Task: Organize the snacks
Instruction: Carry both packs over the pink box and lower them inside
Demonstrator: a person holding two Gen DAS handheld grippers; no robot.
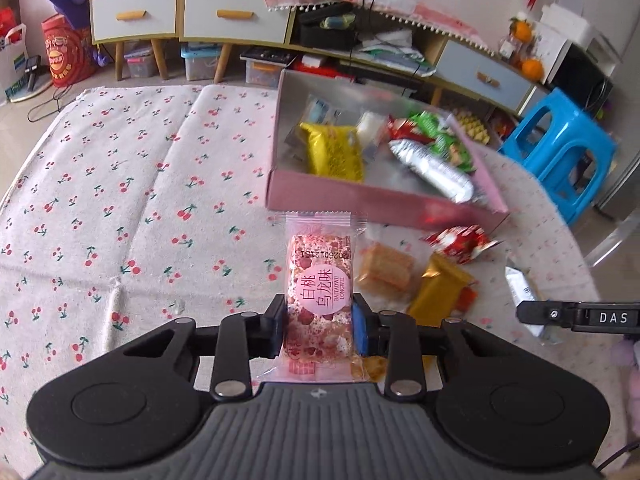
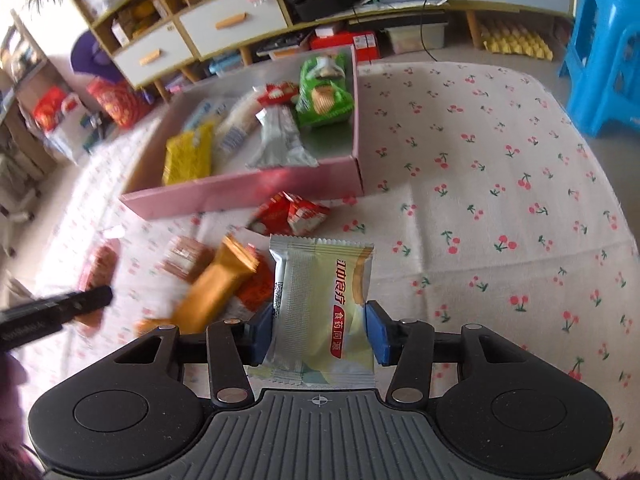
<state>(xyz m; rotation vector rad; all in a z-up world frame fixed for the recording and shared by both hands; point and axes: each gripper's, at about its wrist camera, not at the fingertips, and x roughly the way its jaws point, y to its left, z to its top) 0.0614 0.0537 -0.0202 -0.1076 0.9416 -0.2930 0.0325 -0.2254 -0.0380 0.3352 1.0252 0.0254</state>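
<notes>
The left claw (image 1: 319, 330) is clamped on a pink snack bar (image 1: 320, 300), the right claw (image 2: 320, 330) on a pale yellow packet (image 2: 322, 312), both near the pink box (image 1: 360, 200) on the counter (image 1: 120, 160).

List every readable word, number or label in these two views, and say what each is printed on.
"白桃乌龙味" and "BAITAOWU LONGWEI": round label on the pink snack packet held in the left gripper.
"20260121S1": date code on that packet, printed upside down.
"DAS": the right gripper's finger at the left view's edge.
"食药同源": red tag on the silver-and-yellow packet in the right gripper; its large red characters are cut off.
Packets in the pink box: too blurred.
</notes>
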